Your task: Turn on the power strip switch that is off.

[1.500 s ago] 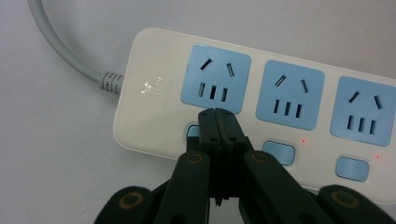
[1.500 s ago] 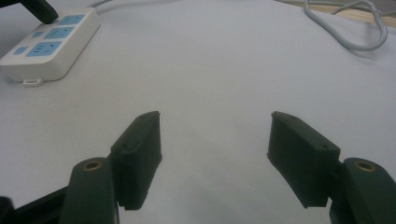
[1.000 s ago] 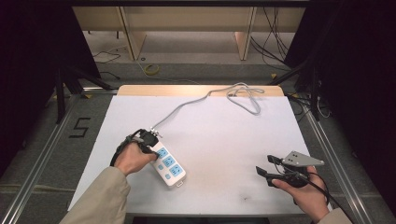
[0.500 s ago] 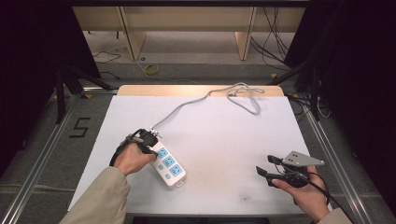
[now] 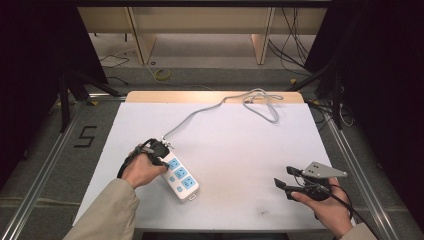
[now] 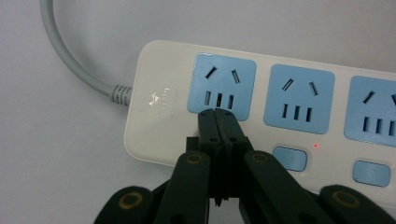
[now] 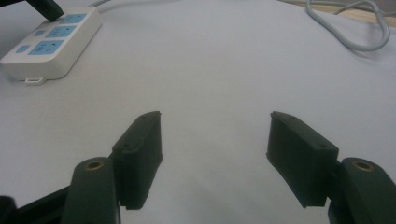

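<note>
Power strip (image 5: 180, 176) is lying near the bench's (image 5: 240, 150) front-left corner. Left gripper (image 6: 217, 114) is pressing closed, empty fingers beside its first socket; that gripper's view is showing a small red light (image 6: 316, 145). Right gripper (image 5: 285, 177) is resting front-right, fingers spread wide, empty.

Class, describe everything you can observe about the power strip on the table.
The power strip is a white, plastic-looking bar lying flat on the white table, near its left front. It carries three blue socket panels, blue buttons beside them and a small red light. A grey cable runs from its far end. The shut left gripper presses its top by the first socket.
</note>
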